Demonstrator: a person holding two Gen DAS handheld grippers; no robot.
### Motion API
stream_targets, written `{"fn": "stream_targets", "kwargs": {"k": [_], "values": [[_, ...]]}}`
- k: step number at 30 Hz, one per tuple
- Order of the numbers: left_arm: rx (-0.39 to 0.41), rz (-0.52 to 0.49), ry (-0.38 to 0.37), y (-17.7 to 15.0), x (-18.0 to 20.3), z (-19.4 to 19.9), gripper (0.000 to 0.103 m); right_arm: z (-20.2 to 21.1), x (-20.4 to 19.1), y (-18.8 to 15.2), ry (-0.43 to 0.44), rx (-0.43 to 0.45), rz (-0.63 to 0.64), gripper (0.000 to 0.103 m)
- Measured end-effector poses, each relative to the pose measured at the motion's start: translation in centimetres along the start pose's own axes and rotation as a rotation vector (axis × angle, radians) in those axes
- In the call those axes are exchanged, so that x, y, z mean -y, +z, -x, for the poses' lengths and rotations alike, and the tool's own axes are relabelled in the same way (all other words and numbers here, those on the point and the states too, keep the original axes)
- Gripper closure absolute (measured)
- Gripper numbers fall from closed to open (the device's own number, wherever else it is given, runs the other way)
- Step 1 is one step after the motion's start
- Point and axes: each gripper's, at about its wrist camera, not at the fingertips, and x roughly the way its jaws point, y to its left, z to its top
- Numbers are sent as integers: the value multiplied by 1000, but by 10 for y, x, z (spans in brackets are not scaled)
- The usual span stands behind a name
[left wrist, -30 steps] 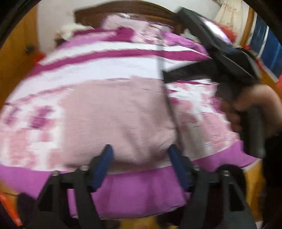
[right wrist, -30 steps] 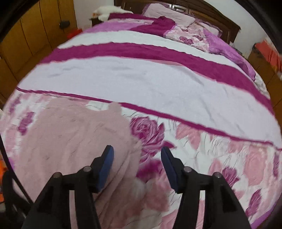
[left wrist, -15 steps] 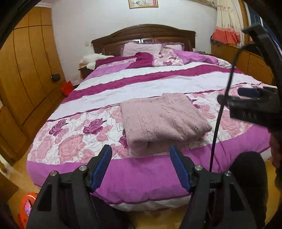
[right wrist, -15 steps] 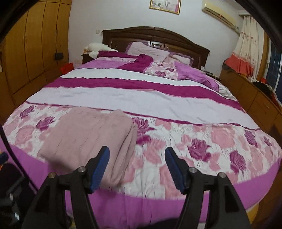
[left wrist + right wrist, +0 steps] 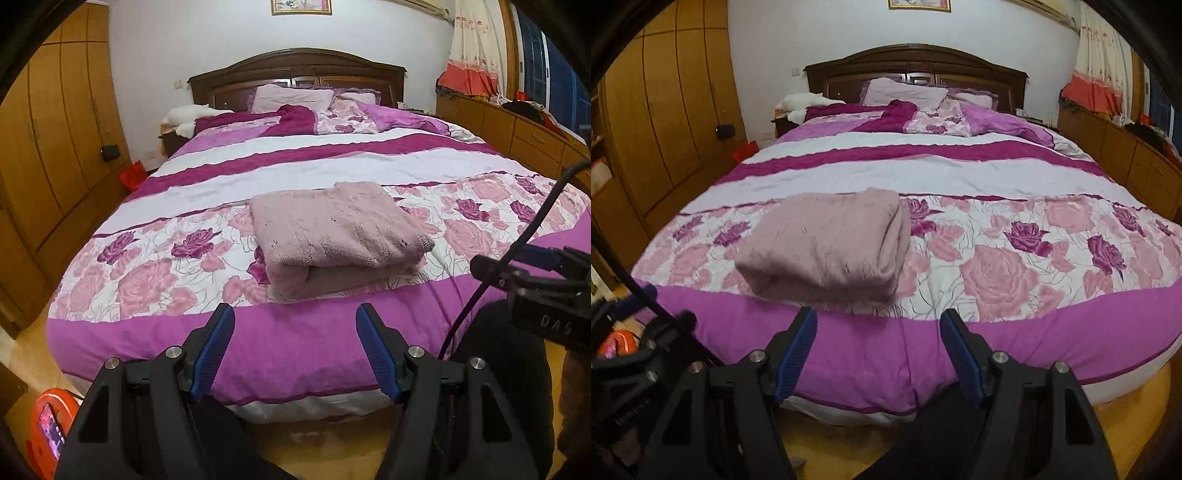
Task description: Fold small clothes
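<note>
A dusty-pink knitted garment point(image 5: 332, 232) lies folded in a thick rectangle near the foot of the bed; it also shows in the right wrist view point(image 5: 831, 247). My left gripper point(image 5: 295, 314) is open and empty, held off the foot of the bed, short of the garment. My right gripper point(image 5: 879, 317) is open and empty, also off the bed edge, with the garment ahead and to its left. The right gripper's body shows at the right edge of the left wrist view point(image 5: 535, 277).
The bed point(image 5: 258, 339) has a purple and rose-patterned cover, pillows and a rumpled quilt point(image 5: 314, 118) at the headboard. Wooden wardrobes point(image 5: 44, 147) stand left, low cabinets point(image 5: 517, 136) right. An orange device point(image 5: 48, 432) lies on the floor at lower left.
Both grippers have pulled back and up from the garment to beyond the foot of the bed. The garment stays folded on the cover.
</note>
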Motion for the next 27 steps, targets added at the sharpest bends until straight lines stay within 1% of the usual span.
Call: {"fn": "stream_targets", "kwargs": {"k": [7,14,17,22,27], "values": [[-19,17,-11,-3,-2,-3,57,0,-6,-2,-15,9,32,31],[-24,45,-5,-4,-8,-3,57,4,-14,-2,-24,26,63,30],[-34,65,-27,-4,-13,-3,57,3,-17,-2,-26,25,73,30],[-24,72,-23,-4,-14,-2,57,2,-25,-4,-34,24,111,30],[-26,69,-28,-5,-13,-3,57,1,-29,-5,-78,35,154,27]]}}
